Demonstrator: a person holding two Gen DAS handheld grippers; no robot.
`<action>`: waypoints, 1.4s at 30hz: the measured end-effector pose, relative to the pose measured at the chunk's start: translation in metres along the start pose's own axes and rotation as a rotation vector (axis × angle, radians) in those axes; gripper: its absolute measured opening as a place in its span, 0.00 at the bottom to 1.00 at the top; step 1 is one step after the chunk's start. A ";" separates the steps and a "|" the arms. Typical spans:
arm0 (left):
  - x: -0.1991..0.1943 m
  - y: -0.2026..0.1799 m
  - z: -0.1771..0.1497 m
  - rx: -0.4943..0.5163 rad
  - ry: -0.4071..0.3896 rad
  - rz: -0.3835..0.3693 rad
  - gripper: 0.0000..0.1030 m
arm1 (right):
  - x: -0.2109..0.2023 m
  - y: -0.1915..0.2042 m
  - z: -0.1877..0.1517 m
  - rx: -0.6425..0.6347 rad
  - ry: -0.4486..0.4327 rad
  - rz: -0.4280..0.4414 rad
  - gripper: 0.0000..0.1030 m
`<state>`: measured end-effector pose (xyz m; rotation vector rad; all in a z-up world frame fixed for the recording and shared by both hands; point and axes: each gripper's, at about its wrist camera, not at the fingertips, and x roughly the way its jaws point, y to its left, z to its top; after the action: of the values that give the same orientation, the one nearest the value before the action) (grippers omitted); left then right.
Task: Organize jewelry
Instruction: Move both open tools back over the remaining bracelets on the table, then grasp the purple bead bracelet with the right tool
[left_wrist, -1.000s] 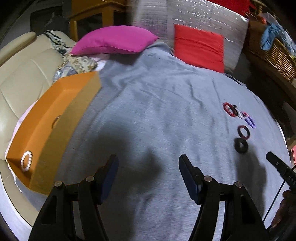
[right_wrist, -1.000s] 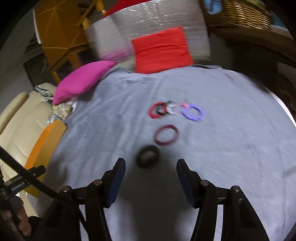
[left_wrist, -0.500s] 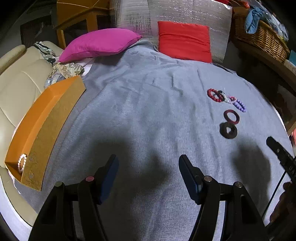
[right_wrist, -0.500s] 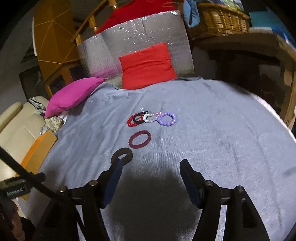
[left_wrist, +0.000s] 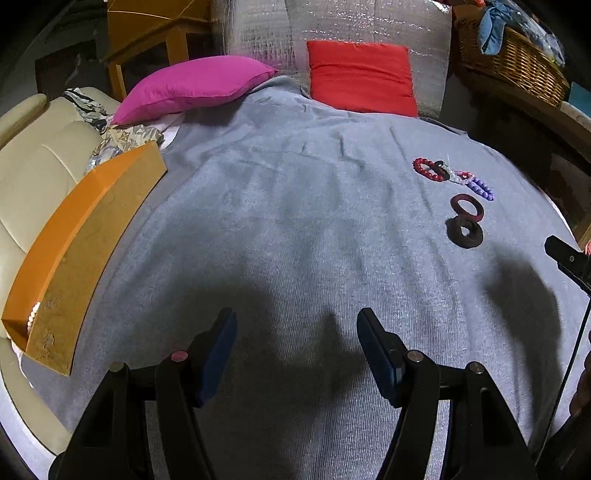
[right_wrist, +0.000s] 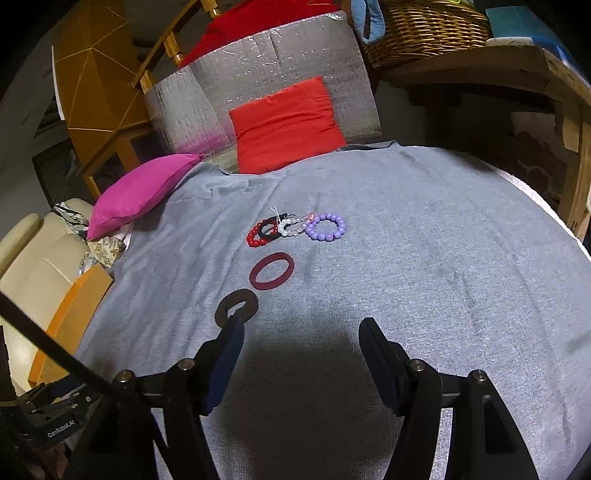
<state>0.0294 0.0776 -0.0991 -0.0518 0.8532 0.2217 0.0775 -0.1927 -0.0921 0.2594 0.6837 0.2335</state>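
right gripper (right_wrist: 299, 354) apart, empty – left gripper (left_wrist: 295, 350) likewise | dark ring (right_wrist: 236, 306) at 11 o'clock, at left fingertip | risk: finger nudges ring aside, grasp misses – cloth snags

Left tongs (left_wrist: 295, 350) open, empty, angled down; right tongs (right_wrist: 301, 354) open, empty.

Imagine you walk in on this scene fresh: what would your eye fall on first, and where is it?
Probably the small cluster of bracelets and rings on the grey blanket, ahead of the right gripper: red, black, clear and purple beads in a row, with two dark rings nearer. Next, the orange tray at the blanket's left edge, and the bright pink cushion and red cushion behind.
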 end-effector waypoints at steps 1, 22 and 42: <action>0.000 0.001 0.000 0.000 -0.005 -0.004 0.66 | 0.001 -0.002 0.001 0.010 0.006 0.007 0.66; 0.029 -0.003 0.048 0.008 0.010 -0.102 0.66 | 0.138 0.005 0.102 -0.220 0.249 -0.044 0.41; 0.112 -0.106 0.165 0.149 0.080 -0.249 0.66 | 0.151 -0.036 0.093 -0.168 0.311 0.030 0.10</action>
<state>0.2456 0.0152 -0.0793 -0.0267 0.9318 -0.0780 0.2556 -0.1965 -0.1225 0.0723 0.9625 0.3630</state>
